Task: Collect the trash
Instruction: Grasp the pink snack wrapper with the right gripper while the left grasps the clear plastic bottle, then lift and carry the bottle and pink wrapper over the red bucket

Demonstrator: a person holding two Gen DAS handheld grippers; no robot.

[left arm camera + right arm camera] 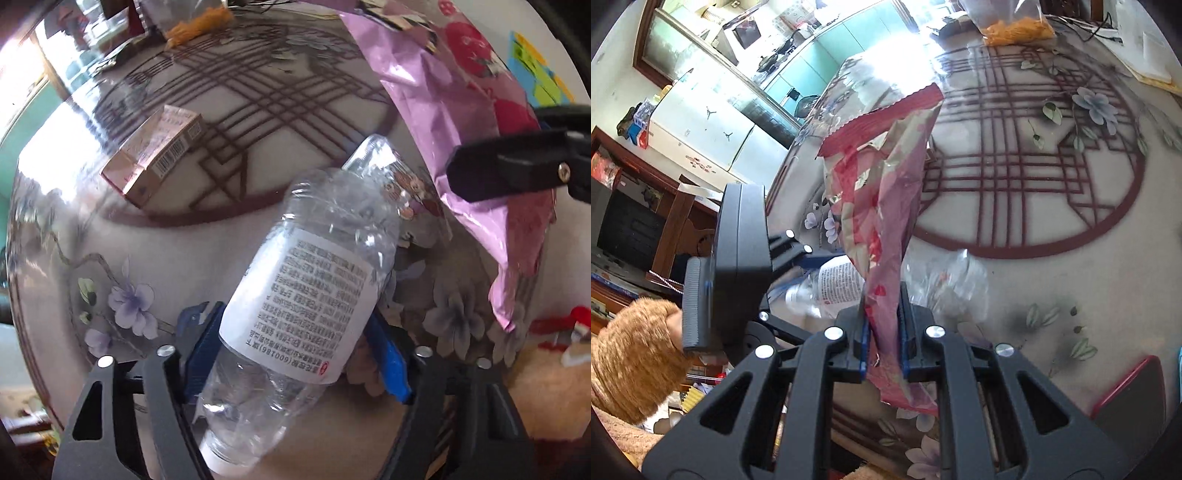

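A crumpled clear plastic bottle with a white printed label sits between the blue pads of my left gripper, cap end towards the camera. The pads press on both of its sides just above the flowered table. My right gripper is shut on a pink and red snack wrapper, which stands up from its jaws. The right wrist view shows the bottle and the left gripper just left of the wrapper. In the left wrist view the wrapper hangs at the right.
A small cardboard box lies on the table's red lattice circle. An orange-filled bag sits at the far edge. A dark flat thing with a red rim lies at the near right. A fuzzy brown sleeve is at the left.
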